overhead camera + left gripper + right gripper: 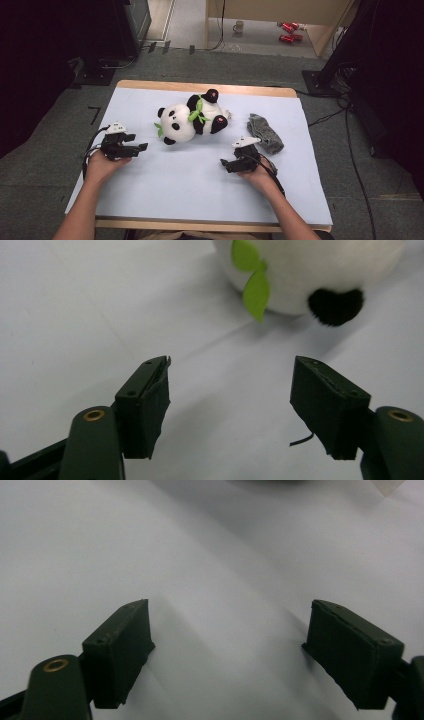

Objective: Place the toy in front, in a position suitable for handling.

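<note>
A black-and-white panda plush point(192, 120) with green leaves lies on its side at the back middle of the pale sheet point(200, 190). My left gripper point(142, 147) sits to the panda's left, held in a hand and pointing right toward it. In the left gripper view its jaws point(230, 385) stand wide apart with nothing between them, and the panda's white body point(310, 270), a green leaf and a black patch lie just ahead. My right gripper point(225, 164) rests at the front right, pointing left. Its jaws point(227, 630) are open over bare sheet.
A crumpled grey cloth point(265, 132) lies on the sheet right of the panda, just behind my right hand. The wooden table's edges point(200, 86) frame the sheet. On the floor beyond stand a mug point(239, 26), red items point(289, 31) and cables.
</note>
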`<action>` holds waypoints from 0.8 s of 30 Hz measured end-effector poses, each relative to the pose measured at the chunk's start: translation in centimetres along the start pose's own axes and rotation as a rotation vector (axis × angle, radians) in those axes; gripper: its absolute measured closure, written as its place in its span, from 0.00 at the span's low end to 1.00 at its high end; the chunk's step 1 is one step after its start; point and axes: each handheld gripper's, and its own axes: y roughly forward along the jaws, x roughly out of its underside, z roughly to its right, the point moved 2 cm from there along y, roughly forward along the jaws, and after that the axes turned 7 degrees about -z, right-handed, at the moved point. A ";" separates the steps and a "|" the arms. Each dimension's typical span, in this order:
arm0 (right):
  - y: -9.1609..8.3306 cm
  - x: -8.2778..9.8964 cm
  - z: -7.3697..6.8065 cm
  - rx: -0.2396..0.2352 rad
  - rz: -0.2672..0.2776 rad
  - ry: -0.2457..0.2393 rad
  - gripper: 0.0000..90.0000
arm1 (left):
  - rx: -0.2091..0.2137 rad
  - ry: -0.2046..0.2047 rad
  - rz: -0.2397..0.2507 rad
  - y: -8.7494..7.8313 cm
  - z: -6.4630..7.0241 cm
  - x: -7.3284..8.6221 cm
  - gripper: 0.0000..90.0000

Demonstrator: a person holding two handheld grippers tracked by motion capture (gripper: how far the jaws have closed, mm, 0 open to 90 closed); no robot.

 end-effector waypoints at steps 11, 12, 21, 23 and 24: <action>-0.7 -0.2 0.4 0.020 0.003 -0.002 0.28 | 0.043 0.033 -0.001 -0.3 1.7 -2.7 0.38; -0.8 -0.3 0.4 0.023 0.012 0.005 0.32 | 0.052 0.030 0.004 -0.3 1.8 -2.9 0.38; -1.7 -1.3 1.2 -0.026 0.007 0.038 0.34 | 0.059 0.072 0.021 -0.3 2.7 -4.3 0.40; -2.1 -1.5 1.5 -0.035 0.015 0.062 0.34 | 0.057 0.083 0.025 -0.2 2.8 -4.6 0.38; -2.3 -1.7 1.5 -0.031 0.024 0.066 0.34 | 0.059 0.085 0.033 -0.2 2.9 -4.8 0.37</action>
